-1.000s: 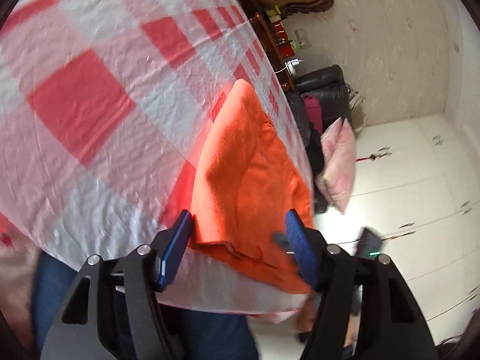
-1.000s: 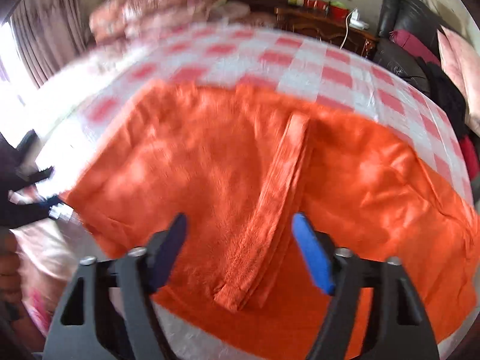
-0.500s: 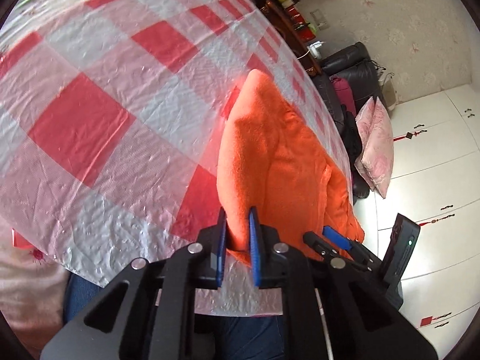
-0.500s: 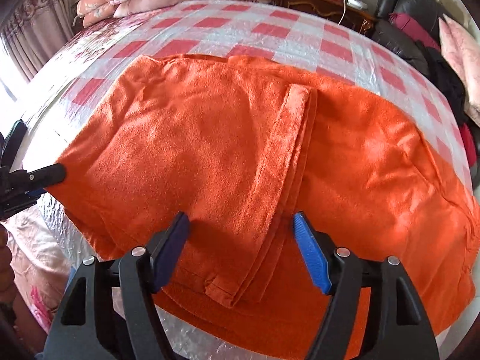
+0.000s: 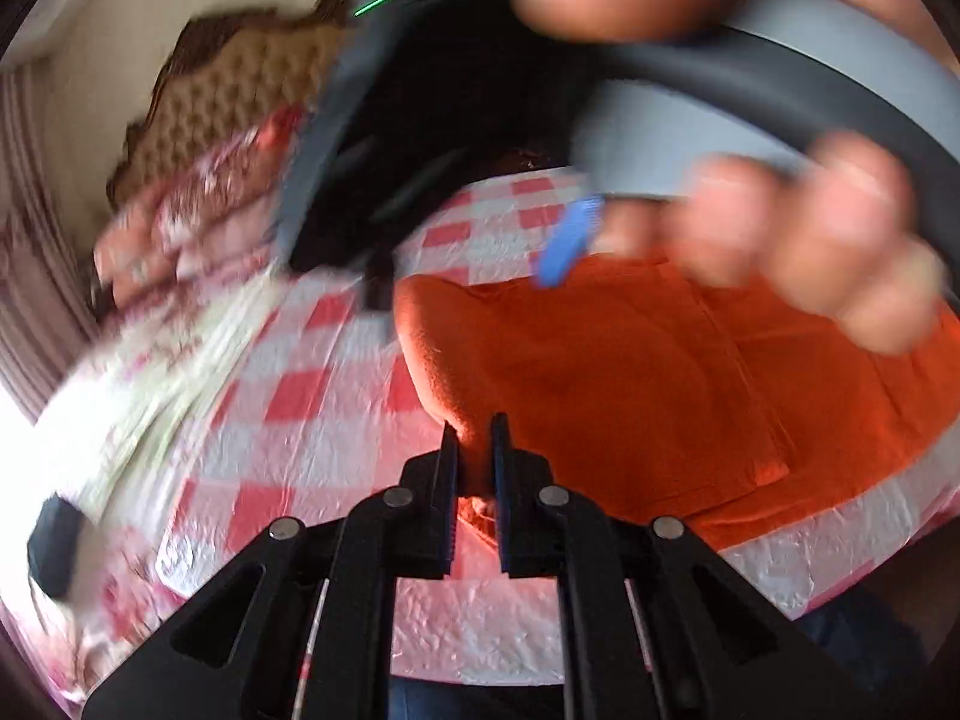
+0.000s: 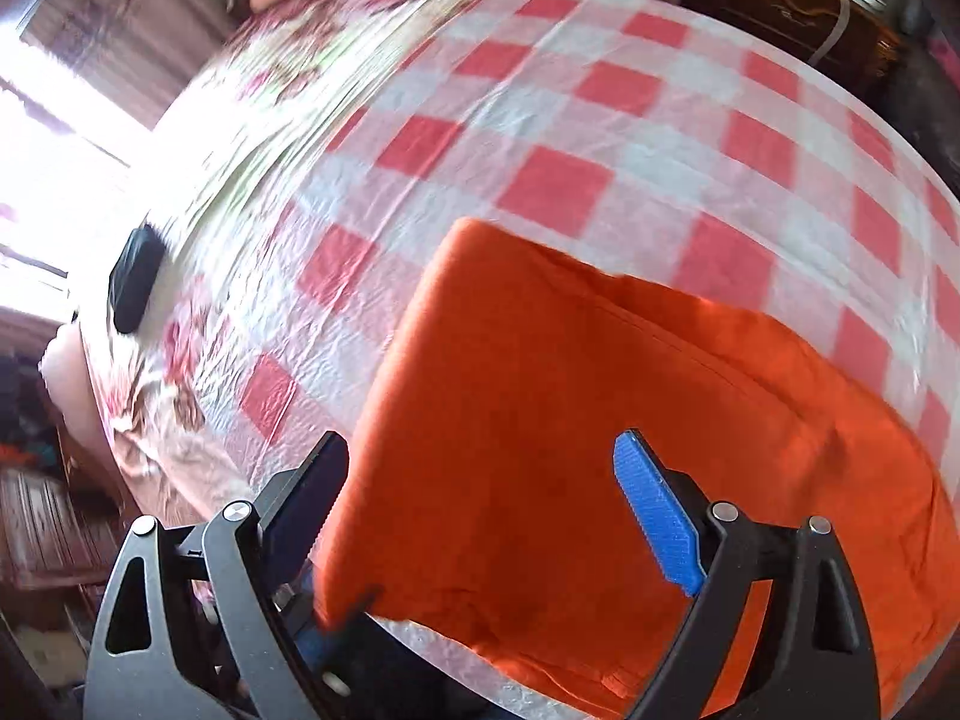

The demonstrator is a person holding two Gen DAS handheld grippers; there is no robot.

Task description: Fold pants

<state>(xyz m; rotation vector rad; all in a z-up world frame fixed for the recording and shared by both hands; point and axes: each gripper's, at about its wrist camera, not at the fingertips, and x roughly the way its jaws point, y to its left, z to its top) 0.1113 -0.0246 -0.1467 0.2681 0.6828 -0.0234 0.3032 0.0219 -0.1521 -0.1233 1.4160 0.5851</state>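
Orange pants (image 5: 630, 384) lie on the bed, on top of a red-and-white checked cover (image 6: 600, 138) that looks like thin plastic. They are near the front edge of the bed, and one side is turned over on itself, so I see a thick rounded fold on the left.

My left hand-held gripper (image 5: 475, 450) is clenched on the pants: its two fingers stand very close together and a small ridge of orange cloth is pinched between them, at the near corner of the fold. In the left wrist view, my right hand (image 5: 810, 252) and the body of the right hand-held gripper pass close in front of the lens, very blurred, with one blue pad (image 5: 567, 246) hanging above the pants.

My right hand-held gripper (image 6: 480, 510) is released, with the jaws wide apart. It hovers over the folded pants (image 6: 570, 450), and the cloth fills the space between the fingers, but I cannot tell if the pads touch it.

Behind the cover I see a flowered quilt (image 6: 258, 78), pink pillows (image 5: 198, 204) and a padded brown headboard (image 5: 240, 78). One dark object (image 6: 135, 279) lies on the quilt at the left; it is too blurred to name.
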